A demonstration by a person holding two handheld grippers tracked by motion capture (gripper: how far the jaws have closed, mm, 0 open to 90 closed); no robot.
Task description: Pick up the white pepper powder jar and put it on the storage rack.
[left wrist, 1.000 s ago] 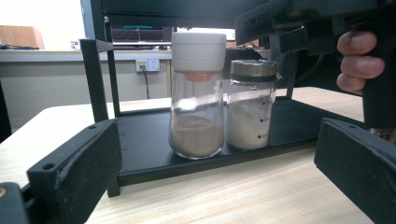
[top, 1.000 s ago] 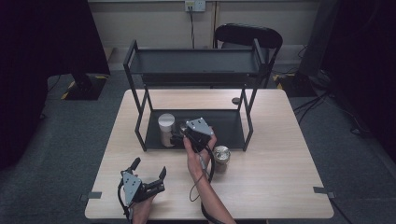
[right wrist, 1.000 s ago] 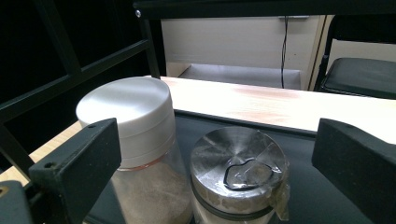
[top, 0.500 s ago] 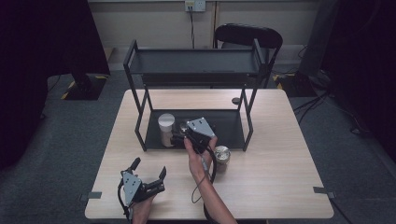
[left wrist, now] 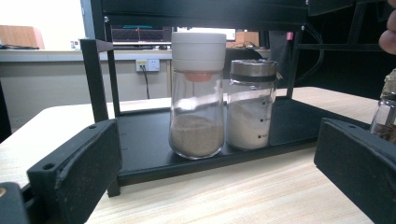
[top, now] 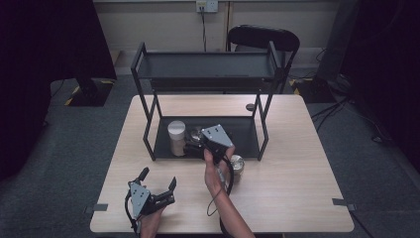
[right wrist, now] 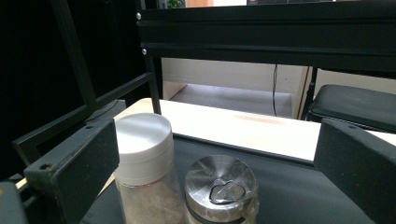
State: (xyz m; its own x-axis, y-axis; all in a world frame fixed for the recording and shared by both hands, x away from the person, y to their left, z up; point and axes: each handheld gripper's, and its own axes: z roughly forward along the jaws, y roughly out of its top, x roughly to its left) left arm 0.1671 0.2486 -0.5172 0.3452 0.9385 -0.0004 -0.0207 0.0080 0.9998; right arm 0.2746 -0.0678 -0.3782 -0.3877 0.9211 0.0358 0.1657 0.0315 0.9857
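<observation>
Placed: white-capped spice jar (left wrist: 196,93) and steel-lidded shaker (right wrist: 219,189), side by side on your rack's lower shelf (top: 245,136). Pending: third jar (top: 236,164) on the table. Your right gripper (top: 195,147) hovers spread, empty, above the shaker; left gripper (top: 158,182) idles open.

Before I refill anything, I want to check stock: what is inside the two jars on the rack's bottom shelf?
The white-capped jar holds brownish powder in its lowest part. The metal-lidded jar holds white grains about halfway up. Its far side is hidden.

Right gripper (top: 194,144) slightly lower over metal-lidded jar (right wrist: 219,186).
</observation>
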